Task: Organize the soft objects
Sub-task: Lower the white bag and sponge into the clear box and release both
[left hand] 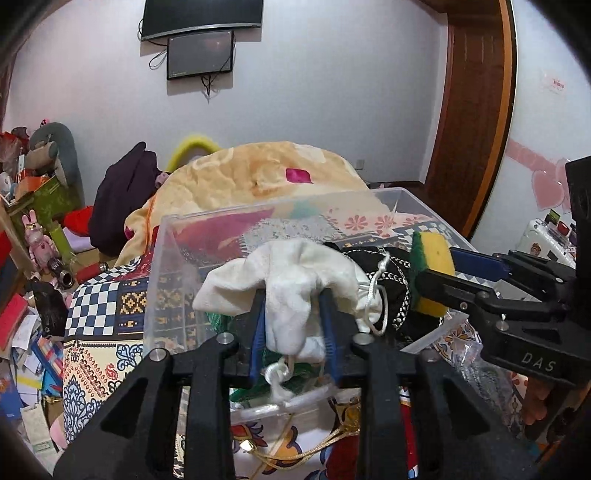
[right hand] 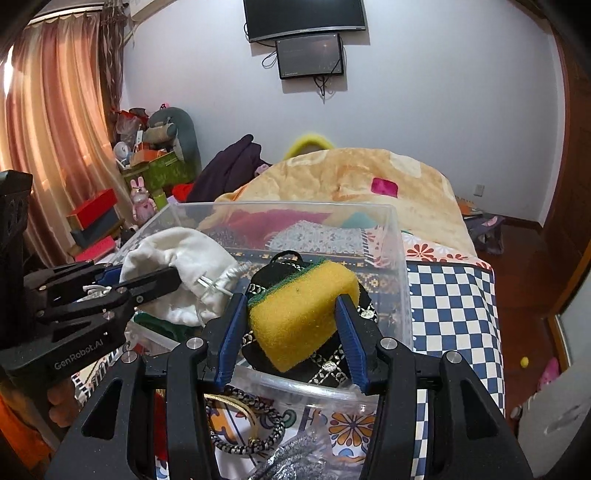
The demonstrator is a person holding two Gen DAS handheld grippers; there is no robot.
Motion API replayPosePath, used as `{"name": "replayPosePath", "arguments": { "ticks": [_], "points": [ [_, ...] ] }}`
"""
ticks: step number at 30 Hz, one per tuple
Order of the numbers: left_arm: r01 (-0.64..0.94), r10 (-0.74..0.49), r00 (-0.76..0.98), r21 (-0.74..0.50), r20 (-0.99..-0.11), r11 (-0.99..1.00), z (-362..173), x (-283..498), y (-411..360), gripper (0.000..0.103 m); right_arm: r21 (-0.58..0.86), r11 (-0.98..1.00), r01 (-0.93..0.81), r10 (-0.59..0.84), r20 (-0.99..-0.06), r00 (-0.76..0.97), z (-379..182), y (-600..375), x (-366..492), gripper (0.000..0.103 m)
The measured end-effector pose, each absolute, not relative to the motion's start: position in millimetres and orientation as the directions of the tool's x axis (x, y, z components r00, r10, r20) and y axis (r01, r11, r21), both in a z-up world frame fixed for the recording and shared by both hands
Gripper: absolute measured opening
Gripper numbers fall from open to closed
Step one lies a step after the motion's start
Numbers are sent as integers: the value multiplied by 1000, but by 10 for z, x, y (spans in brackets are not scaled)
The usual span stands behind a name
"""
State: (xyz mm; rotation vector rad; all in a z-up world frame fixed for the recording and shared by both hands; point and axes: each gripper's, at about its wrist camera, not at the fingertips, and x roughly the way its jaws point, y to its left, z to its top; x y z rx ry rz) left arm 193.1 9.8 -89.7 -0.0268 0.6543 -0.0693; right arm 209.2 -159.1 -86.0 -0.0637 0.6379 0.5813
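Left gripper [left hand: 293,325] level, blue pads clamped tight on something soft, right gripper [right hand: 295,325] alongside it on its right, jaws pinched in from both sides, both pointing forward

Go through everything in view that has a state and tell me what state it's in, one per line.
Left claw: shut on the white drawstring pouch, above the bin.
Right claw: shut on the yellow sponge, above the bin.
Clear plastic bin: open, no lid, black patterned bag inside.
Wall TV: off.
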Motion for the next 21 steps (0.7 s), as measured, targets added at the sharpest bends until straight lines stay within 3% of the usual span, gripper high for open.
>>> {"name": "replayPosePath", "arguments": {
  "ticks": [1,8,12,14,19,21],
  "points": [
    [56,-72,791,-45,-607,997,-898,1925,90,41,122,839,-530,493,-580,648,-856,-1595,2089,47],
    [70,-75,822,-30,-564,997,-770,1757,45,53,115,839,-531,495,-565,660,-792,-1629,2013,64],
    [58,-58,856,-16,-514,998,-600,1567,64,66,116,833,-541,510,-539,670,-675,-1699,1925,70],
    [58,-59,871,-17,-488,998,-509,1452,91,73,117,835,-538,512,-522,682,-622,-1746,1877,80],
    [31,-34,904,-14,-427,999,-338,1167,136,98,106,842,-529,512,-464,723,-465,-1884,1687,84],
    [19,-15,908,6,-418,1000,-336,1086,132,101,99,841,-531,514,-450,730,-421,-1929,1617,86]
  ]
}}
